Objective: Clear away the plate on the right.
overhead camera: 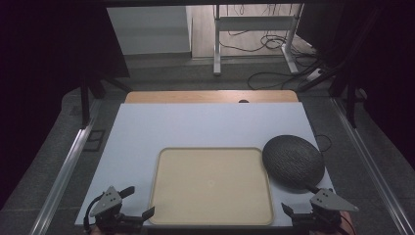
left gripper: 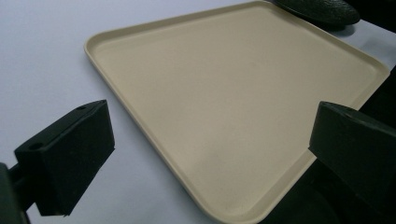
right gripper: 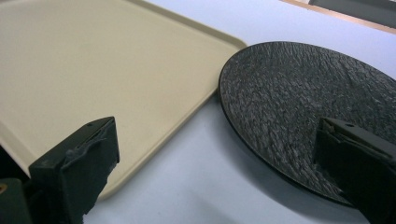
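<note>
A beige rectangular tray (overhead camera: 210, 183) (left gripper: 233, 70) (right gripper: 93, 60) lies empty at the near middle of the white board. To its right rests a dark round plate (overhead camera: 292, 159) (right gripper: 299, 88) (left gripper: 322, 9) with a rough textured surface, close beside the tray's far right corner. My left gripper (overhead camera: 138, 201) (left gripper: 210, 126) is open at the tray's near left corner, its jaws spread wide with nothing between them. My right gripper (overhead camera: 298, 198) (right gripper: 217, 135) is open too, low over the gap between tray and plate. One jaw is over the plate's near rim.
The white board (overhead camera: 195, 127) lies on a wooden table whose far edge (overhead camera: 210, 96) shows behind it. Metal rails (overhead camera: 68, 166) run along both sides. A desk frame (overhead camera: 254, 24) and floor cables (overhead camera: 274, 76) lie beyond the table.
</note>
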### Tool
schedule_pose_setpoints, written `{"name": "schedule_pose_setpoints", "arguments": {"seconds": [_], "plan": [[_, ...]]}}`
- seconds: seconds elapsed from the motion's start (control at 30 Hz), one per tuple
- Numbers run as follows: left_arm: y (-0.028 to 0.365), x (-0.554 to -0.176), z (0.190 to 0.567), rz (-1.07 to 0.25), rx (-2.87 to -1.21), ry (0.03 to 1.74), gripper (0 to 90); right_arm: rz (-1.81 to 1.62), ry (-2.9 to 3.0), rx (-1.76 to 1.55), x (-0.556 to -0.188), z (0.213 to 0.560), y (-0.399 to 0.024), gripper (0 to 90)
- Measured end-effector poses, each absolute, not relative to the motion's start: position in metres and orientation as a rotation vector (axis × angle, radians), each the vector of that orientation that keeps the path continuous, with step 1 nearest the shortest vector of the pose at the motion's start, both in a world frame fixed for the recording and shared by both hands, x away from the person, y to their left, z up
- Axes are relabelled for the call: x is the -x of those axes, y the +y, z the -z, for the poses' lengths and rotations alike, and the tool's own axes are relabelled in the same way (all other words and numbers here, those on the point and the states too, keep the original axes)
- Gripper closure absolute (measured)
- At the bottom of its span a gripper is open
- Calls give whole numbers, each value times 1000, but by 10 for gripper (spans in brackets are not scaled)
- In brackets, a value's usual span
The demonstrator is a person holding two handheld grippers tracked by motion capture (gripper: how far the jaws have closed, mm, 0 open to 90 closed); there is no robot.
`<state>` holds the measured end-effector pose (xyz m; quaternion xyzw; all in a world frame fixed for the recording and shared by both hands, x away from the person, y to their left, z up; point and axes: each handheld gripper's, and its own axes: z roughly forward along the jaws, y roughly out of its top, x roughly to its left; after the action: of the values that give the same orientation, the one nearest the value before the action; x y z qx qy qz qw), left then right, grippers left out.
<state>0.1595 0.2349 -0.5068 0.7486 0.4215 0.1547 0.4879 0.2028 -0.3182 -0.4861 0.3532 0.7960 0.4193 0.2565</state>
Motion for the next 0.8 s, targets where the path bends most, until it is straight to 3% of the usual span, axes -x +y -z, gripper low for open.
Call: {"name": "schedule_pose_setpoints", "arguments": {"seconds": [0.8], "plan": [[235,-160,508,-379,-1829,1028,0,-1085,2111,-1035,-229,485,-321,21]]}}
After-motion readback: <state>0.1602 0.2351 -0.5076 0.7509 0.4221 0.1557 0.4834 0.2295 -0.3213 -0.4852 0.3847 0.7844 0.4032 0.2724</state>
